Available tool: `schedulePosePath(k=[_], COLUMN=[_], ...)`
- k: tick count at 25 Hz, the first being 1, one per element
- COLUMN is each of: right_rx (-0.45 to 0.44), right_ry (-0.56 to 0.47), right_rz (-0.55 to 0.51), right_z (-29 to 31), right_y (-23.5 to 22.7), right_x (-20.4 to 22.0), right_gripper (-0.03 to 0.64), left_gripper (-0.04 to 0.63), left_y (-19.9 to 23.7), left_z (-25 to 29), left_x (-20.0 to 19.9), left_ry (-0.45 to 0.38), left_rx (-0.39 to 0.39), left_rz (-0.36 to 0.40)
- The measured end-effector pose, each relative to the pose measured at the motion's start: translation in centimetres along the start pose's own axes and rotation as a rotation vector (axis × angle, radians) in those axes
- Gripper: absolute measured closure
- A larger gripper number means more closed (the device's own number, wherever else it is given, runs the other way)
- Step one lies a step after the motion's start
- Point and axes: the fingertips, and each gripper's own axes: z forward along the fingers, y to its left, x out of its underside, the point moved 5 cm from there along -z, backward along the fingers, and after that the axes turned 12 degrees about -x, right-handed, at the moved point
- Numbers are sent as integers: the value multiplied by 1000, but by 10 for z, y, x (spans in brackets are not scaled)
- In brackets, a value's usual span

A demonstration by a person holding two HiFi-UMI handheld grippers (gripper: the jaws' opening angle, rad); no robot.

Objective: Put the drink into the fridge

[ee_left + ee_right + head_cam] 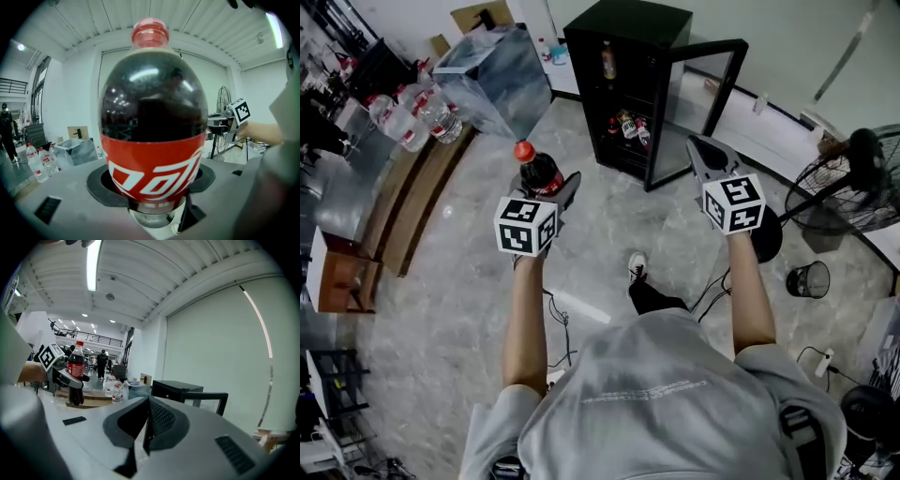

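Observation:
A cola bottle with a red cap and red label stands upright in my left gripper, which is shut on its lower body. The bottle fills the left gripper view, held low between the jaws of the left gripper. The black fridge stands ahead on the floor with its glass door swung open to the right. My right gripper hovers near that door, shut and empty, its jaws meeting in a line. The right gripper view also shows the bottle at left and the fridge ahead.
Several drinks sit on the fridge's lower shelf and one bottle higher up. Left of the fridge are a grey bin, water bottles and a wooden bench. A fan and a waste basket stand at right.

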Motion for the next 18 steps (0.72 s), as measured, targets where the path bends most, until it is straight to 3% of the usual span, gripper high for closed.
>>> schedulePosePath(k=[7, 18], right_rx=[24, 13], right_ry=[12, 47], right_rz=[12, 34], right_z=[80, 161], right_y=[-83, -156], right_x=[-1, 8], right_gripper=[617, 617], left_gripper=[287, 287], left_y=[28, 49], left_z=[92, 216], left_x=[-36, -59], left_ry=[0, 28], left_rx=[11, 49], left_rz=[-4, -19])
